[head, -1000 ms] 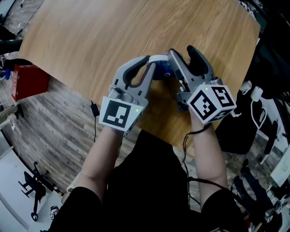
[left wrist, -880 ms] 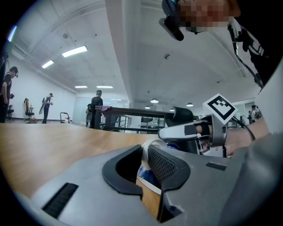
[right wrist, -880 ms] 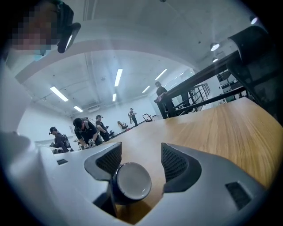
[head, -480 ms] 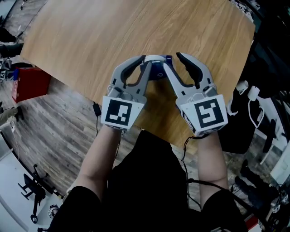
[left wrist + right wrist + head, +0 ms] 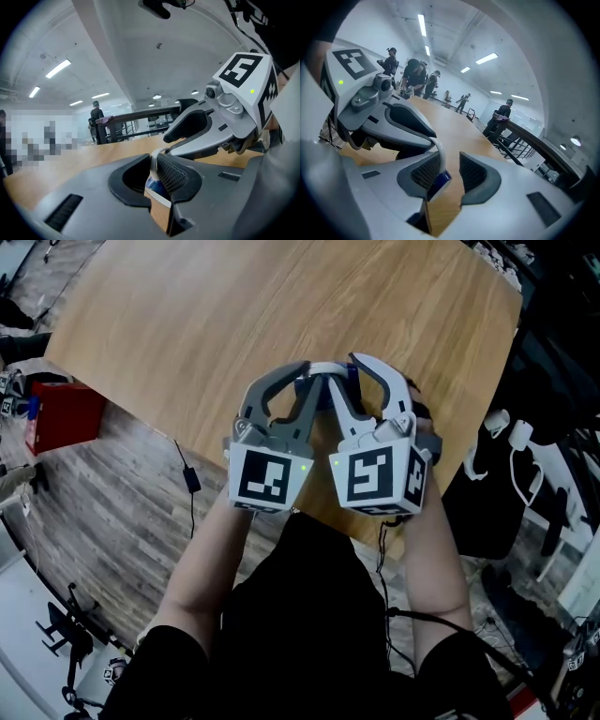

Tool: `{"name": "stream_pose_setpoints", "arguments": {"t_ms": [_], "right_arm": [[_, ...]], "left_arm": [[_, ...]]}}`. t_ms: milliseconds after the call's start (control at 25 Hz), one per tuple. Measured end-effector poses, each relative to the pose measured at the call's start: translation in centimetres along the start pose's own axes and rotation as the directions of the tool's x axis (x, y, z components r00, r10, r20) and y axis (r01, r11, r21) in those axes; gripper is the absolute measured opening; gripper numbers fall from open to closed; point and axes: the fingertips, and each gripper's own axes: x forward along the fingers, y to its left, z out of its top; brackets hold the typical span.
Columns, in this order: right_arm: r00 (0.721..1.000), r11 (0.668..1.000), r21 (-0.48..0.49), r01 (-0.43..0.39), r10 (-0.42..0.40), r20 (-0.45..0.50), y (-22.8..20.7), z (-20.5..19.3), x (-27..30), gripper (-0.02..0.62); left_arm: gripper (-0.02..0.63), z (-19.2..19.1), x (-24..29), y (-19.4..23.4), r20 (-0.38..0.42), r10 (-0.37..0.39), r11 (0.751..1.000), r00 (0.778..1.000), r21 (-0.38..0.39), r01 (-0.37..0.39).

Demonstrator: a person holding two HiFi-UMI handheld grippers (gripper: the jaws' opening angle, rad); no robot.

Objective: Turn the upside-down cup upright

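- head view: the cup [image 5: 325, 382], blue with a white rim, is mostly hidden. the left gripper [image 5: 310, 375] meets the cup from its left and the right gripper [image 5: 342, 371] from its right. the tabletop [image 5: 234, 306] lies under the cup, its near edge just towards the person. whether the cup rests on it or is lifted cannot be told.
- left gripper view: the jaws are clamped on the cup's white rim [image 5: 152, 161], with the blue wall showing just below.
- right gripper view: the jaws have just been closing. the rim [image 5: 439, 159] stands between them, against one pad, with a gap left to the other, so there is no firm pinch yet.
- progress, as a judgement: the turn looks under way, a handover between the grippers. the cup's final upright pose is not shown, and setting it down on its base and letting go remain.
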Motion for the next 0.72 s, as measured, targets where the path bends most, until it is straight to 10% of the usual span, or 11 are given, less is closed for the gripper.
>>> {"name": "stream_pose_setpoints", "arguments": {"t_ms": [400, 720], "right_arm": [[1.000, 0.991, -0.134, 0.024, -0.025, -0.006, 1.1, 0.4, 0.6, 0.052], [0.997, 0.994, 0.090, 0.054, -0.059, 0.045, 1.0, 0.0, 0.7, 0.038]], "left_arm": [[0.057, 0.4, -0.2, -0.2, 0.028, -0.061, 0.998, 0.998, 0.001, 0.061], [0.063, 0.8, -0.3, -0.2, 0.041, -0.038, 0.999, 0.998, 0.022, 0.038]]}}
